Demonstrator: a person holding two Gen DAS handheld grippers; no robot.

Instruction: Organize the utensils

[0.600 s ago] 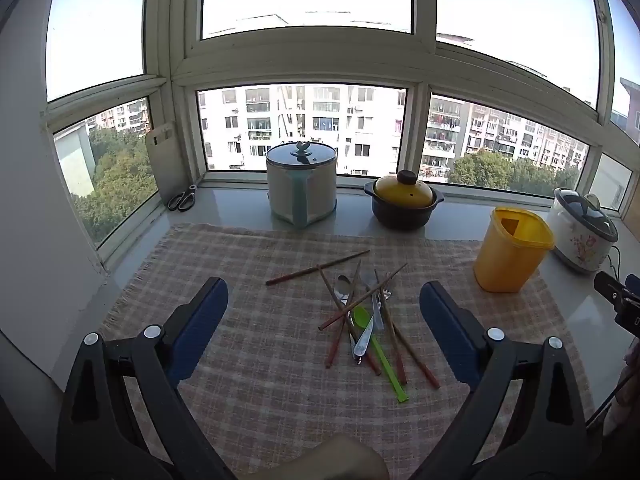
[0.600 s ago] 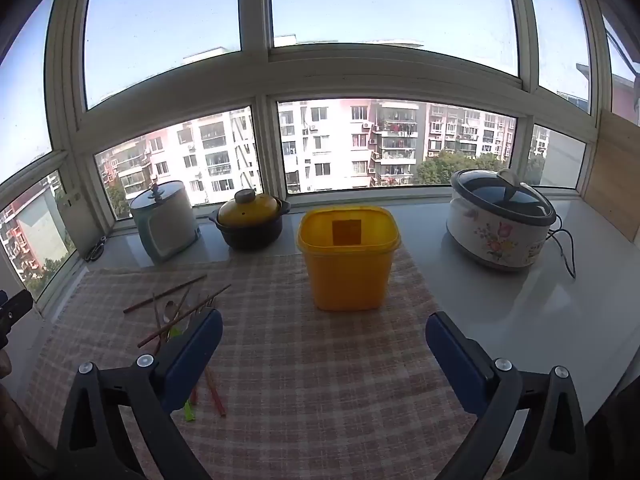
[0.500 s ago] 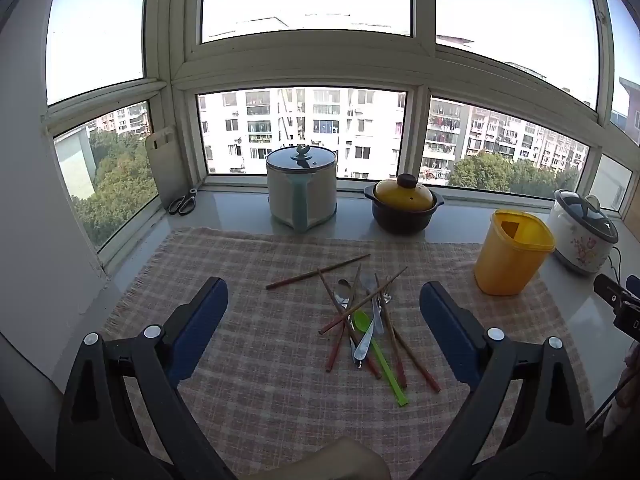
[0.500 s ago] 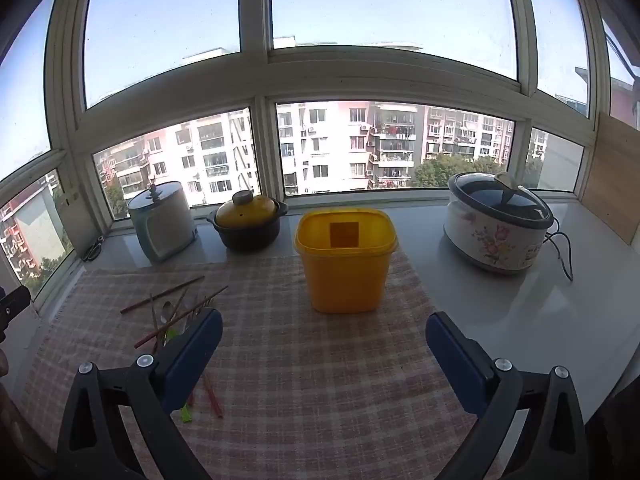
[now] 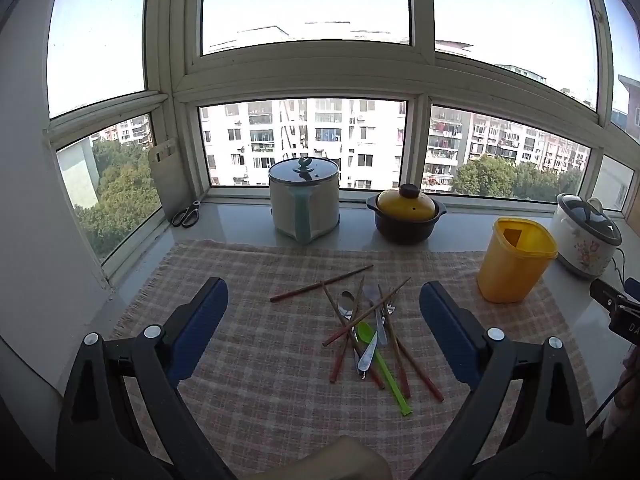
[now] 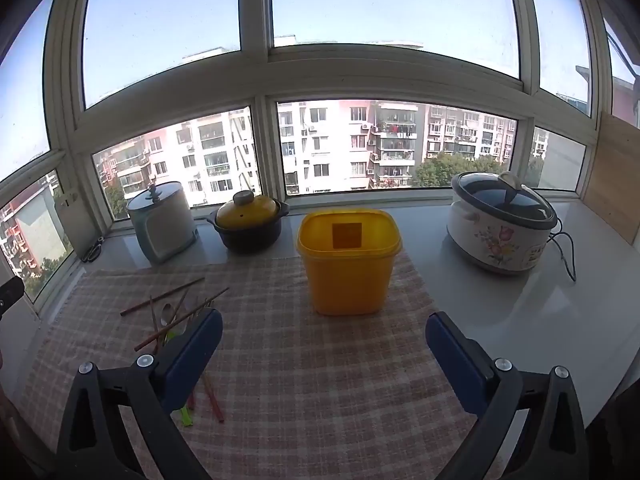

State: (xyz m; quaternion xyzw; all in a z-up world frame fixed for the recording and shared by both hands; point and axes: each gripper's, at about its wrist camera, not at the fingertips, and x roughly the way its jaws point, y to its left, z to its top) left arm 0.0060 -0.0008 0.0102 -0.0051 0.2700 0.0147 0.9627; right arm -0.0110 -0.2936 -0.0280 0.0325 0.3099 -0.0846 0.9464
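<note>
The left gripper and the right gripper were held with jaws wide apart and nothing between them. The utensils, chopsticks and spoons, were heaped on the checked cloth, well apart from its edges. To the right the yellow container was placed, with bare cloth around. Pots were lined along the far windowsill.

Home kitchen windowsill: rice cooker, clay pot, apartment view.
</note>
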